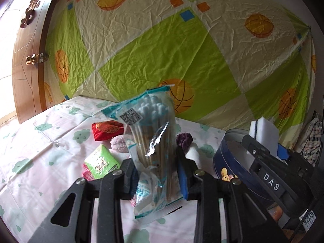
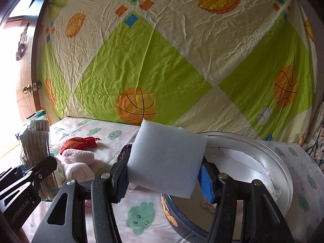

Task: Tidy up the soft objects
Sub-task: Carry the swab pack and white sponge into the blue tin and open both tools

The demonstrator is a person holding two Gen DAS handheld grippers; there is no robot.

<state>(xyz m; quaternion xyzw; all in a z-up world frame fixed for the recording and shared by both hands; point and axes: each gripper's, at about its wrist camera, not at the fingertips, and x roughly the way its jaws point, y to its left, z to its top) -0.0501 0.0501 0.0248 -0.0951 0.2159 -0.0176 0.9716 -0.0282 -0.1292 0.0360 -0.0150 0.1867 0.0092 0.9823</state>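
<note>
My left gripper (image 1: pixel 157 172) is shut on a clear bag of cotton swabs (image 1: pixel 150 133) and holds it upright above the bed. My right gripper (image 2: pixel 164 174) is shut on a white sponge block (image 2: pixel 166 158), held over the near rim of a round blue tin (image 2: pixel 283 174). In the left wrist view the tin (image 1: pixel 228 158) stands to the right, with the right gripper (image 1: pixel 263 162) and sponge (image 1: pixel 263 131) above it. The swab bag also shows at the left of the right wrist view (image 2: pixel 38 141).
On the cloud-print bedsheet (image 1: pixel 40 141) lie a red pouch (image 1: pixel 107 129), a green tissue pack (image 1: pixel 101 162), a pale fluffy ball (image 1: pixel 119 143), a purple knit item (image 1: pixel 184 139) and a white roll (image 1: pixel 194 154). A patterned sheet (image 1: pixel 162 50) hangs behind. A wooden door (image 1: pixel 26 60) stands left.
</note>
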